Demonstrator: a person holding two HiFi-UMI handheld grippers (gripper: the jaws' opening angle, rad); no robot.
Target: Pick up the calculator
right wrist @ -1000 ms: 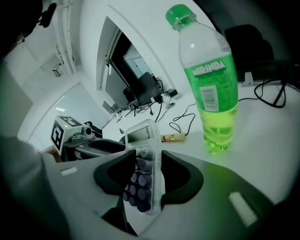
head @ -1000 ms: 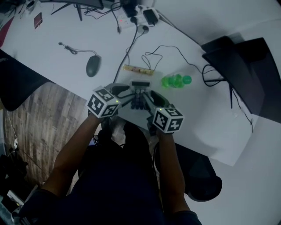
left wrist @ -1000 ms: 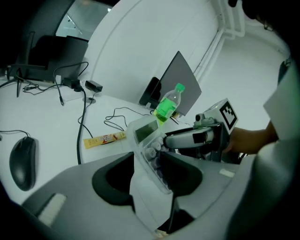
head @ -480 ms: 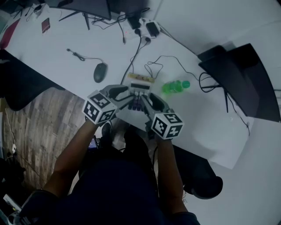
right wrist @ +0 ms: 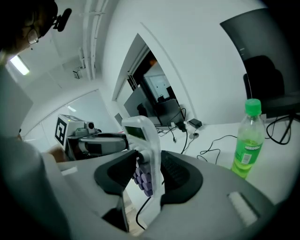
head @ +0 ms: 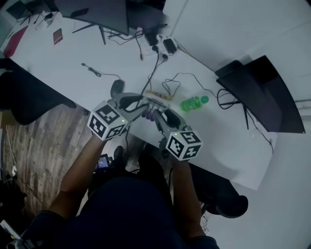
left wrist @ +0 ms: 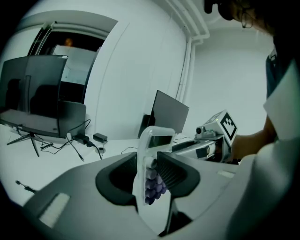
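A white calculator (head: 152, 103) with purple keys and a small display hangs in the air above the white desk (head: 73, 82), held edge-on between both grippers. My left gripper (head: 145, 111) grips it from the left; its jaws are closing, with the calculator (left wrist: 159, 140) pressed between the pads. From the right, my right gripper (head: 159, 115) is shut on the same calculator (right wrist: 134, 131). The left gripper view looks along the left gripper (left wrist: 153, 174) to the other marker cube behind. In its own view the right gripper (right wrist: 150, 169) pinches the keypad side.
A green bottle (head: 193, 103) (right wrist: 247, 140) lies on the desk just beyond the grippers. Nearby are a yellowish strip (head: 158, 96), a mouse (head: 116, 88), cables and a power strip (head: 163, 46). Dark monitors (head: 99, 10) (head: 260, 95) stand at the back and on the right.
Both grippers have risen from the desk with the calculator between them. The desk and its objects look farther below than before.
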